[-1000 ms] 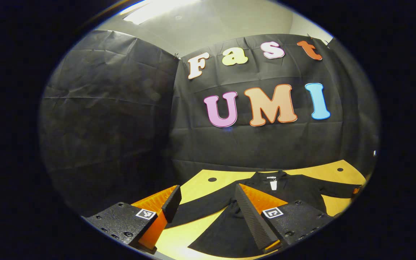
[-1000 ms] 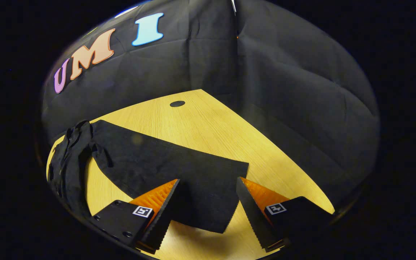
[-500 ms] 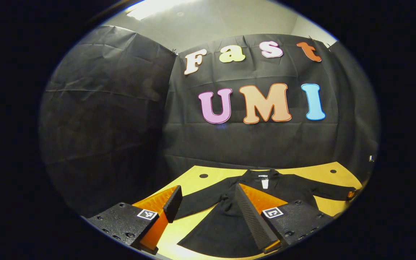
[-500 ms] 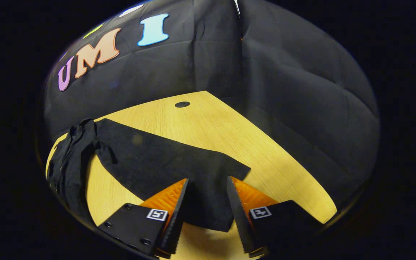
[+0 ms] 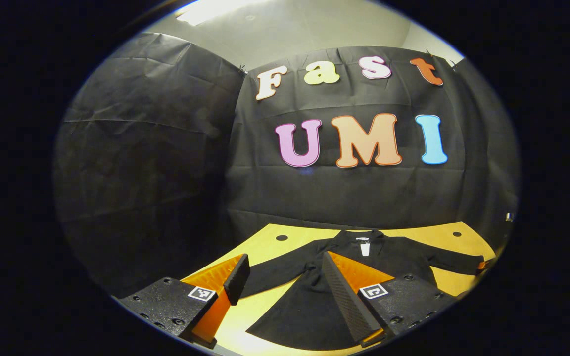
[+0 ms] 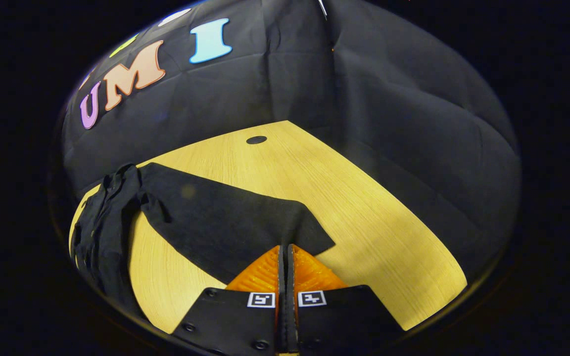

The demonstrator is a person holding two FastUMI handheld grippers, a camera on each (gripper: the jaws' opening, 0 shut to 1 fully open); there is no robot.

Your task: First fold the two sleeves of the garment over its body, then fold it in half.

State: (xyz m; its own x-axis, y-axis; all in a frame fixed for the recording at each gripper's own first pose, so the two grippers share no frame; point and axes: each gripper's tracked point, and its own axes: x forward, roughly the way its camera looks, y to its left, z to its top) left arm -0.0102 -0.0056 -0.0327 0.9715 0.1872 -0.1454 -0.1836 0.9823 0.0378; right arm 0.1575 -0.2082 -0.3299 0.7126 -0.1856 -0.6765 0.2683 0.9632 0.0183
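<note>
In the right gripper view, the right gripper (image 6: 285,257) is seen at the bottom centre, its jaws clenched on the cuff of a sleeve (image 6: 225,222) of the black garment (image 5: 309,306), which is spread on the wooden table (image 6: 364,207). In the left gripper view, the left gripper (image 5: 280,267) is held with jaws released above the garment, low in the frame.

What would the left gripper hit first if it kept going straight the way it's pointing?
Probably the black garment on the wooden table: the open left gripper aims low over its near sleeve and body. Depth is unclear.
</note>
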